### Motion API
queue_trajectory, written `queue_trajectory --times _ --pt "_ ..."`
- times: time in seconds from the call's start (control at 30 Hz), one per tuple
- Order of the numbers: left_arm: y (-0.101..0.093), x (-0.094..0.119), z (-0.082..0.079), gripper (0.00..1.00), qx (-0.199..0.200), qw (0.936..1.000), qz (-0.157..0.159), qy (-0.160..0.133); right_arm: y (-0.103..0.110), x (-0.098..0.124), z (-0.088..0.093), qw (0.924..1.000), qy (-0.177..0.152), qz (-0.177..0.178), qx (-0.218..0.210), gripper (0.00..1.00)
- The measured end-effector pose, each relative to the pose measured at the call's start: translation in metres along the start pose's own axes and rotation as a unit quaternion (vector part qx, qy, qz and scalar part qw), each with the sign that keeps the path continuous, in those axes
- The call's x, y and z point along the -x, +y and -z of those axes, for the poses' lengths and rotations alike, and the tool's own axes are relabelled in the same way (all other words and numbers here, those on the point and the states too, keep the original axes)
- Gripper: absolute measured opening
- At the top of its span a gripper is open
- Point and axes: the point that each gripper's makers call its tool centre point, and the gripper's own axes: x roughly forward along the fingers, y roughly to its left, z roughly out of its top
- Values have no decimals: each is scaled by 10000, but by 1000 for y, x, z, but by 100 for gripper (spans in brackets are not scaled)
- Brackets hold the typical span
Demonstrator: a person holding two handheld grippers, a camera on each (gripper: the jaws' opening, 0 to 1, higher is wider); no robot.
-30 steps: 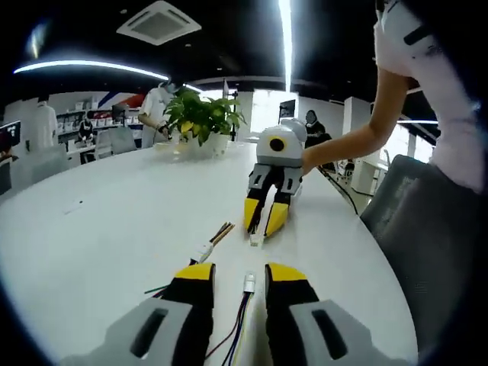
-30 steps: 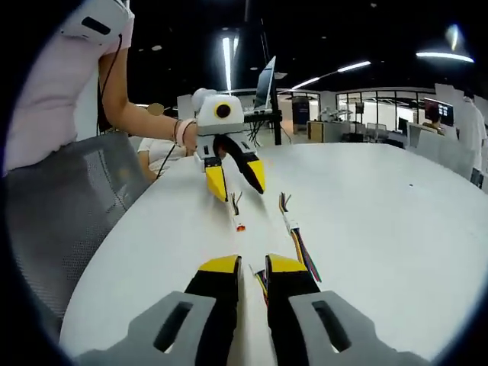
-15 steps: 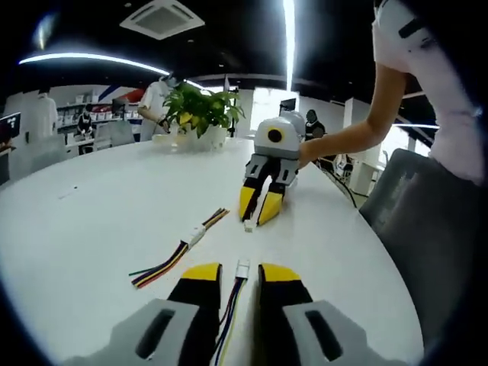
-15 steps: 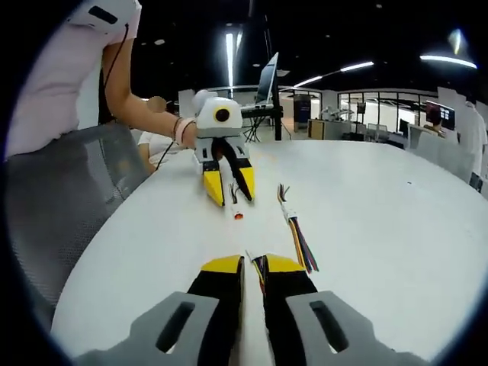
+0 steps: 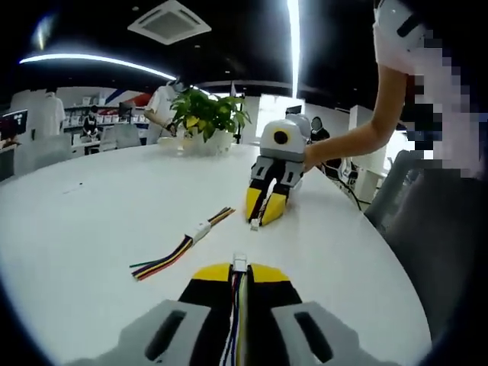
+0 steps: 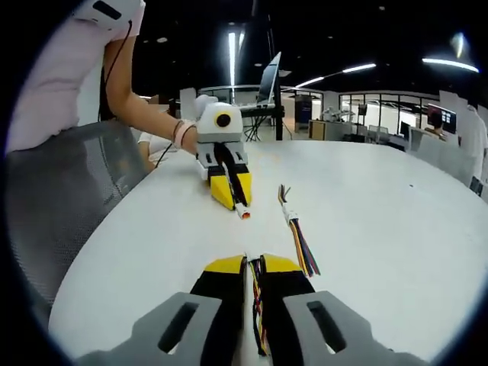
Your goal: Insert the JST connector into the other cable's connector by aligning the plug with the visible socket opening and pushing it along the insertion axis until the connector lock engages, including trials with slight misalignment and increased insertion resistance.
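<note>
**Both cables gripped, connectors apart, mating not yet begun**

With each tool closed on its own cable, the step in hand looks like alignment before insertion. In the left gripper view, the left tool [image 5: 239, 272] pinches a multicoloured wire bundle, its small white JST connector [image 5: 240, 261] poking just past the yellow jaw tips. Facing it across the white round counter [image 5: 99, 221], the right tool [image 5: 263, 214] clamps the second small white connector [image 5: 254, 225] at its tips. Connectors are well apart.

Judgement: square both housings on one axis, plug facing the socket opening, then push straight; if resistance rises, back off and re-align, not force.

A spare striped cable with white connector [image 5: 183, 248] lies loose beside them.

Containers: a white pot [image 5: 204, 140] holds a leafy green plant [image 5: 206, 114], far across the counter.
</note>
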Motion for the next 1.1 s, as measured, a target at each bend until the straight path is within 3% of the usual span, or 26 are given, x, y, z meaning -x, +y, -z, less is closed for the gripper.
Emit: queue_trajectory --times 0.33,0.57,0.87,1.1 --pt "2 -1 -2 0 149 9998 -55 -95 0 0 -1 10000 -6 83 -50 4" --pt "2 -2 -2 0 84 9999 -110 6 -2 -3 -4 9998 -44 169 -125 4" --pt "-4 -1 -5 0 -25 9999 -24 115 5 -13 -21 9998 -178 28 -9 3" --pt "-8 -2 -11 0 -122 9998 63 122 7 -22 -22 9999 -152 -48 14 3"
